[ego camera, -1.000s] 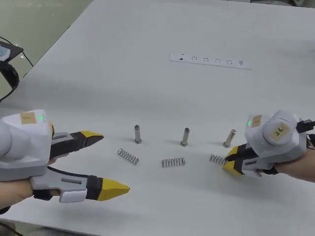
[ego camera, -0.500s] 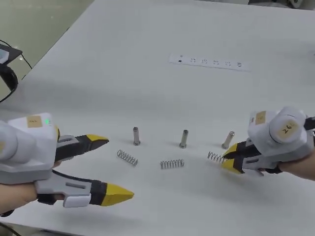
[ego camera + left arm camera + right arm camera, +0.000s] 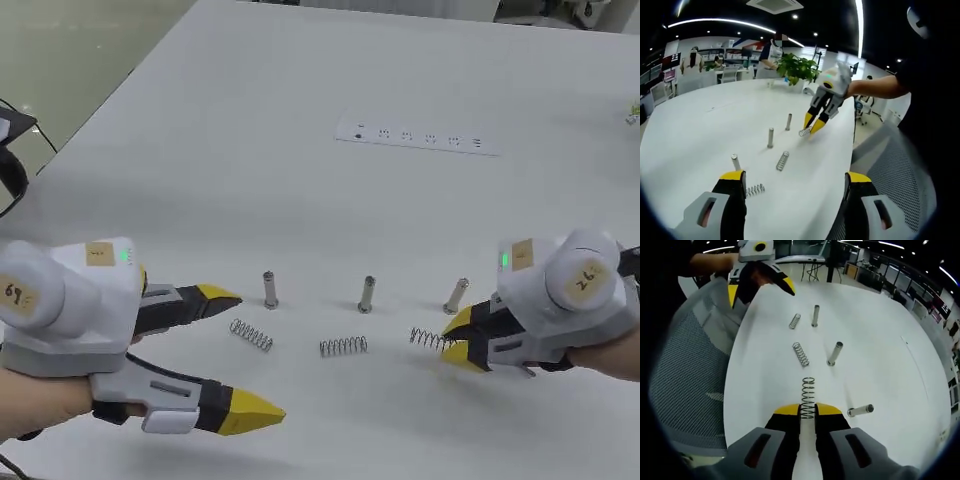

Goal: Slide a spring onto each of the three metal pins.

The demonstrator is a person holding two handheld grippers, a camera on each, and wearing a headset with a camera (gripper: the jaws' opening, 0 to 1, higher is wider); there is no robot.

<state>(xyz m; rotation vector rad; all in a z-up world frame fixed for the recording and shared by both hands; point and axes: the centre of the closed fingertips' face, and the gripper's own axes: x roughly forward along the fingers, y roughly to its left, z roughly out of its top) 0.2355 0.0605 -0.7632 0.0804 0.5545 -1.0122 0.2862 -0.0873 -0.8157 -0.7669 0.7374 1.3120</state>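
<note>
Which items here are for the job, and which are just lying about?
Job: left pin, middle pin, right pin; left spring, middle spring, right spring, held in the right gripper.
Lying about: power strip, potted plant, mesh chair.

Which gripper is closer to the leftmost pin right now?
Left. The left gripper is open, one jaw tip close beside the leftmost pin. The right gripper is at the other end of the row, shut on the rightmost spring.
</note>
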